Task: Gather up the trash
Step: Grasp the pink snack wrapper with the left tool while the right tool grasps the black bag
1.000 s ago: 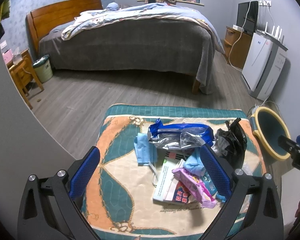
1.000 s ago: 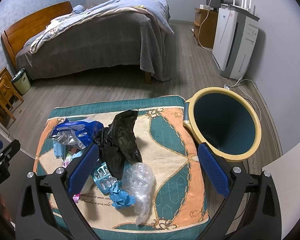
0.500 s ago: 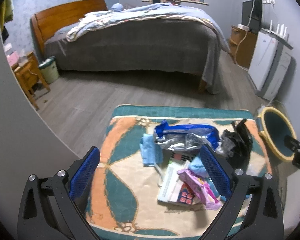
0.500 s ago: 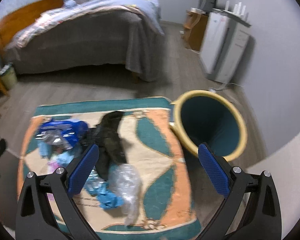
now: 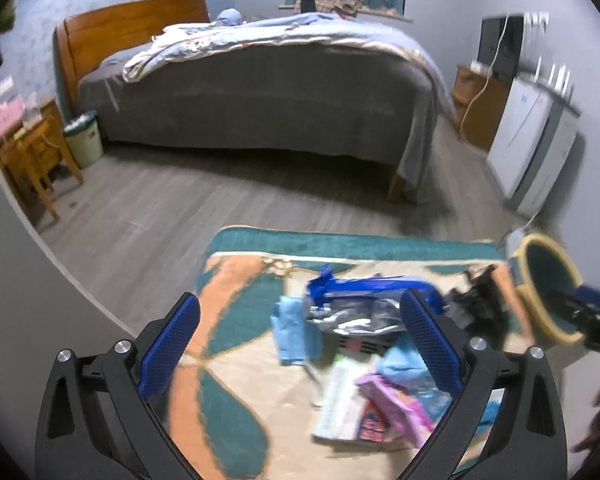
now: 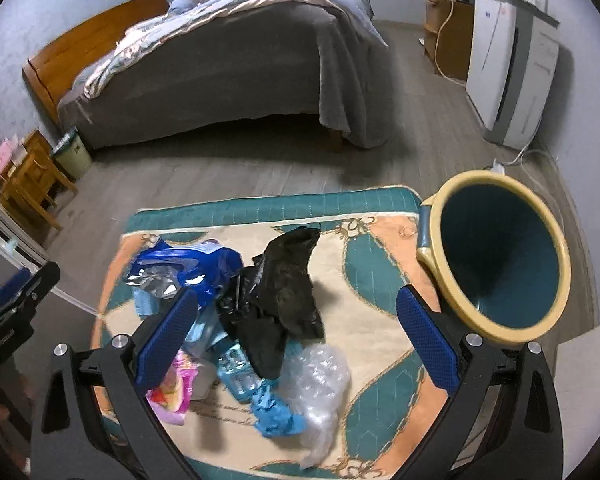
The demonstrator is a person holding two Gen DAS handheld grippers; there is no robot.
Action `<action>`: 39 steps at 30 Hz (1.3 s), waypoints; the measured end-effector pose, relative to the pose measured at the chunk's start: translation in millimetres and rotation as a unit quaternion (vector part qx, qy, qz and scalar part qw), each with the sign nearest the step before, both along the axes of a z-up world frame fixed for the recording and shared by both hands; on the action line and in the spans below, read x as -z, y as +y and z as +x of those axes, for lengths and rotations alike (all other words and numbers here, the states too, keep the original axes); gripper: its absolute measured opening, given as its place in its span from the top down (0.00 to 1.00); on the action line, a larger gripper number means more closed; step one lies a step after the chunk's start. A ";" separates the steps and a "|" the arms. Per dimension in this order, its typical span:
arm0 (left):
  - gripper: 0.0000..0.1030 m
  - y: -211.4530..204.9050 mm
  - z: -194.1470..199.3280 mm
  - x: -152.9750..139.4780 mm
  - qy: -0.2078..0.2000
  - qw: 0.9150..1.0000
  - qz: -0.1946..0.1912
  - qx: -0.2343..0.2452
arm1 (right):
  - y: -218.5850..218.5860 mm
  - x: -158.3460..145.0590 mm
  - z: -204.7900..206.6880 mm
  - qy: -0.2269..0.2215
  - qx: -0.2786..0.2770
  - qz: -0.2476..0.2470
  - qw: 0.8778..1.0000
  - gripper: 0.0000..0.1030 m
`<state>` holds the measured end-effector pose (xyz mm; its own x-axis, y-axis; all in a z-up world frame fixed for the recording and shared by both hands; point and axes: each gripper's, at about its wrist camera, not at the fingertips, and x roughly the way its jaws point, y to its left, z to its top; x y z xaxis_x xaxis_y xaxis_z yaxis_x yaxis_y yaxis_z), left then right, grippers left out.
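Observation:
A heap of trash lies on a patterned mat (image 6: 372,320): a blue foil bag (image 6: 188,264), a black plastic bag (image 6: 284,292), clear bubble wrap (image 6: 320,384), a crumpled blue glove (image 6: 276,412) and a pink wrapper (image 6: 172,392). A teal bin with a yellow rim (image 6: 500,256) lies tipped at the mat's right edge. My right gripper (image 6: 296,344) hangs open above the black bag and bubble wrap. In the left wrist view my left gripper (image 5: 300,344) stands open above the blue foil bag (image 5: 364,300), a blue cloth (image 5: 292,332) and the pink wrapper (image 5: 396,400).
A bed (image 6: 228,64) with a grey cover fills the back of the room. A white appliance (image 6: 508,68) and a wooden cabinet (image 6: 448,36) stand at the right wall. A wooden stool (image 5: 32,156) and a small waste bin (image 5: 84,140) sit at the left.
Both grippers have shifted over the mat, still open. The left view has drawn back and tilted up. The right view has swung back toward the trash pile, closer to the black bag.

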<state>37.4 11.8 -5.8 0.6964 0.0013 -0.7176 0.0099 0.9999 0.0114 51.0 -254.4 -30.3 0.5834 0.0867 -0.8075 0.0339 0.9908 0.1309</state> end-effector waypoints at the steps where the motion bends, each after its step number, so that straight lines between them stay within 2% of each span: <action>1: 0.04 -1.2 3.2 1.6 0.003 1.000 0.012 0.001 | 2.9 2.2 2.6 0.004 -0.002 -0.010 1.000 0.05; 3: 0.04 -4.4 7.3 3.7 0.000 0.999 0.039 0.001 | 4.1 7.5 7.7 0.017 0.010 -0.028 0.999 0.05; 4: 0.04 -5.2 8.8 4.1 -0.002 0.999 0.037 0.009 | 5.2 10.4 9.6 0.023 0.018 -0.038 0.999 0.05; 6: 0.04 -5.2 11.6 4.5 -0.008 1.000 0.011 0.028 | 7.8 16.0 12.0 0.032 0.013 -0.030 0.999 0.05; 8: 0.06 -6.4 15.7 9.5 -0.001 1.000 0.017 0.026 | 9.5 20.3 12.8 0.039 -0.003 -0.011 0.999 0.05; 12: 0.07 -3.7 22.4 22.8 0.030 0.999 -0.009 0.032 | 23.9 37.1 17.7 0.057 -0.036 -0.013 0.998 0.06; 14: 0.07 -3.3 20.9 28.8 0.043 0.998 -0.028 0.034 | 26.9 44.1 19.7 0.066 -0.042 -0.010 0.997 0.10; 16: 0.08 -6.6 17.8 38.1 0.065 0.996 -0.047 0.042 | 28.3 50.2 20.3 0.074 -0.042 -0.009 0.996 0.20; 17: 0.13 -9.0 16.4 42.3 0.072 0.995 -0.047 0.045 | 29.2 52.6 21.0 0.077 -0.041 -0.011 0.996 0.24; 18: 0.25 -12.9 15.0 47.8 0.082 0.994 -0.046 0.050 | 29.2 55.4 22.0 0.082 -0.043 -0.010 0.996 0.31; 19: 0.29 -17.9 12.8 54.7 0.099 0.993 -0.043 0.050 | 29.1 58.4 23.4 0.086 -0.045 -0.007 0.995 0.41; 20: 0.31 -21.0 10.7 59.1 0.108 0.992 -0.045 0.048 | 28.9 60.2 24.0 0.089 -0.046 -0.009 0.995 0.46; 21: 0.32 -24.3 7.7 63.8 0.119 0.990 -0.054 0.047 | 28.5 62.3 23.8 0.092 -0.047 -0.011 0.995 0.55; 22: 0.33 -26.6 4.3 67.0 0.129 0.988 -0.063 0.048 | 27.1 64.6 22.6 0.095 -0.047 -0.009 0.994 0.70; 23: 0.34 -31.6 -0.3 69.3 0.136 0.987 -0.065 0.052 | 25.6 65.2 22.1 0.098 -0.046 -0.006 0.994 0.76; 26: 0.35 -50.8 -16.9 66.2 0.127 0.988 -0.046 0.078 | 18.9 59.4 18.9 0.090 -0.037 0.003 0.995 0.81; 31: 0.35 -64.5 -33.8 70.5 0.145 0.984 -0.048 0.095 | 12.7 40.2 9.7 0.058 -0.031 0.008 0.998 0.84; 34: 0.44 -75.5 -35.4 80.2 0.161 0.981 -0.018 0.111 | 8.3 31.4 3.8 0.047 -0.028 0.014 0.998 0.84; 36: 0.70 -76.0 -34.1 93.0 0.187 0.976 0.001 0.111 | 3.2 25.8 0.3 0.043 -0.025 0.020 0.999 0.84; 37: 0.75 -74.5 -33.0 96.3 0.196 0.974 0.003 0.110 | 1.2 23.8 -1.1 0.040 -0.023 0.023 0.999 0.84; 38: 0.85 -72.4 -33.2 98.9 0.203 0.973 0.000 0.108 | -1.6 21.7 -2.7 0.038 -0.021 0.026 0.999 0.84; 39: 0.88 -71.0 -33.6 98.6 0.202 0.973 -0.002 0.109 | -4.5 18.9 -4.3 0.035 -0.019 0.031 0.999 0.84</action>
<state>3.8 -59.2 -104.5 0.3408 -0.1179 -0.9327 0.2252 0.9735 -0.0408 46.7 -259.0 -49.3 0.5204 0.1580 -0.8392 0.0085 0.9817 0.1902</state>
